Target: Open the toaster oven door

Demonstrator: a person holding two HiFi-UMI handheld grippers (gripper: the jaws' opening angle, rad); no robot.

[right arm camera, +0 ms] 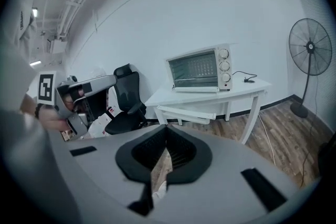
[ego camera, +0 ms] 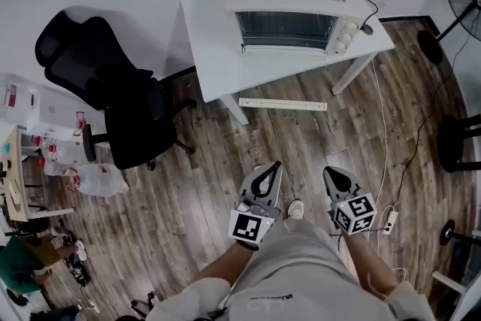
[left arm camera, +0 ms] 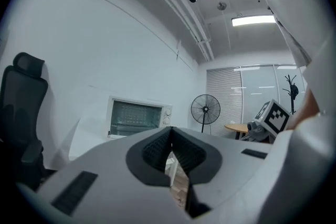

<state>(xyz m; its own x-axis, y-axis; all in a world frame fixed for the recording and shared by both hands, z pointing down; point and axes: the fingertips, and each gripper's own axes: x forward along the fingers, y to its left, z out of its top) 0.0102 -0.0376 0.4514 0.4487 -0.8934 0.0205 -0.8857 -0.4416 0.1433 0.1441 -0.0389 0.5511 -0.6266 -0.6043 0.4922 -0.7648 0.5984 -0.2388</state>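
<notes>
**While both claws are shut and empty, the oven door is closed and out of reach**

Since the toaster oven (ego camera: 289, 11) sits on the white table (ego camera: 214, 49) against the far wall, bare wooden floor (ego camera: 225, 154) lies between it and both claws. The glass door (ego camera: 285, 30) is flush with the oven's front and faces the person. Its knobs (ego camera: 344, 35) are stacked at the right end.

Left gripper (ego camera: 276, 165): in its own view the ribbed pads (left arm camera: 157, 150) meet at the tip with nothing between them, and only floor shows through the gap below. It is closed on nothing.

Right gripper (ego camera: 328, 171): its own view reads the same, with the pads (right arm camera: 181, 153) together and nothing held.

Key relation: the oven lies straight ahead of both claws and well apart from them. The door's long axis runs left to right, parallel to the table's near edge and so crosswise to the direction the claws point. In the head view the left gripper lines up roughly with the door's middle and the right gripper with its knob end. Neither is clearly nearer.

The handle cannot be made out at this range, nor can the edge that carries it.

Judgement: the task has not started. The next move would need an approach across the floor, with one claw's jaws parted before it meets the door's edge.

A black office chair (ego camera: 113, 86) stands to the left of the table, off the direct line.
</notes>
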